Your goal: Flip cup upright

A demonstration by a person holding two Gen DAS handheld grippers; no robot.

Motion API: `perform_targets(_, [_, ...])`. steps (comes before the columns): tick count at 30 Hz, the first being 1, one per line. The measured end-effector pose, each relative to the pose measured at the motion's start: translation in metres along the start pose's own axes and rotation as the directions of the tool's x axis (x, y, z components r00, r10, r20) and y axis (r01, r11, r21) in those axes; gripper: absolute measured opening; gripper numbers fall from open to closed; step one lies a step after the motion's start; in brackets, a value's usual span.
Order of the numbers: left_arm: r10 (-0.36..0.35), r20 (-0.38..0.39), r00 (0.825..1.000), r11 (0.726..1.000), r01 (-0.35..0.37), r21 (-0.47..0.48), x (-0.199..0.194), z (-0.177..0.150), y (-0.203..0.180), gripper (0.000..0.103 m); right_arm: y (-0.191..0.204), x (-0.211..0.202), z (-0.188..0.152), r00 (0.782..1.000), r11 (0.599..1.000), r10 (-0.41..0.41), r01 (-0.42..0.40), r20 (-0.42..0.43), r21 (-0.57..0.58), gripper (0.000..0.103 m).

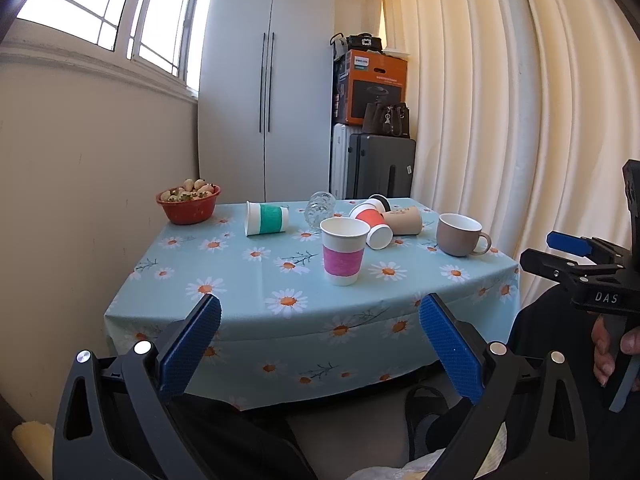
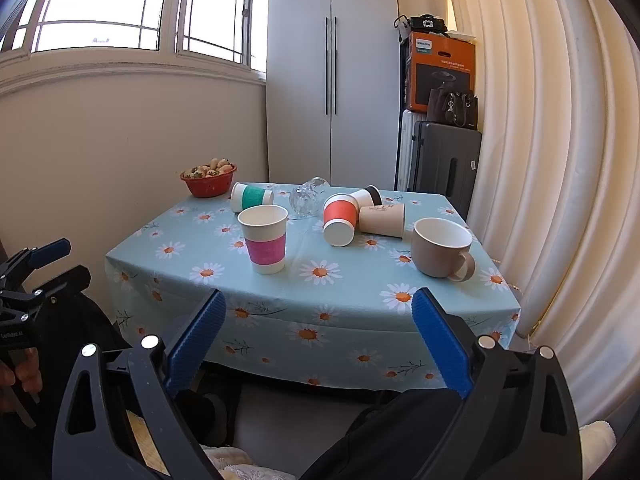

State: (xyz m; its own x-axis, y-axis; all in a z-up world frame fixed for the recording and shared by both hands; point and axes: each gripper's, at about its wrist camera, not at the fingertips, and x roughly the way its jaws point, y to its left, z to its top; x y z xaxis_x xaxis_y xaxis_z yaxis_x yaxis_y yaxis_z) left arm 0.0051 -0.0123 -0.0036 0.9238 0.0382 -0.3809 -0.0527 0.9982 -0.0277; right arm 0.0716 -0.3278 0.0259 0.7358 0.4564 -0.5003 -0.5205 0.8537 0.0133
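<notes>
Left wrist view: left gripper (image 1: 320, 332) spread wide, empty, short of the table (image 1: 240, 280); pink cup (image 1: 343, 251) upright, green cup (image 1: 267, 219) on its side.
Right wrist view: right gripper (image 2: 320, 330) spread wide, empty; orange cup (image 2: 339, 219) and tan cup (image 2: 382, 220) lay touching.

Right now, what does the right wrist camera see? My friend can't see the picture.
A table with a daisy cloth holds several cups: the pink-banded cup and a tan mug stand upright, while the green, orange, brown and black-banded cups and a glass lie tipped. The right gripper is open, short of the table.
</notes>
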Motion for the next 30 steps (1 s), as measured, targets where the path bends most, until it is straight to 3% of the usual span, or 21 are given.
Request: perform_targets(30, [0.005,-0.002,1.0,1.0,-0.005,0.005,0.001,0.0001,-0.0024,0.097,-0.0016,0.0103,-0.004,1.0,1.0,-0.002,0.002,-0.018,-0.011,0.093])
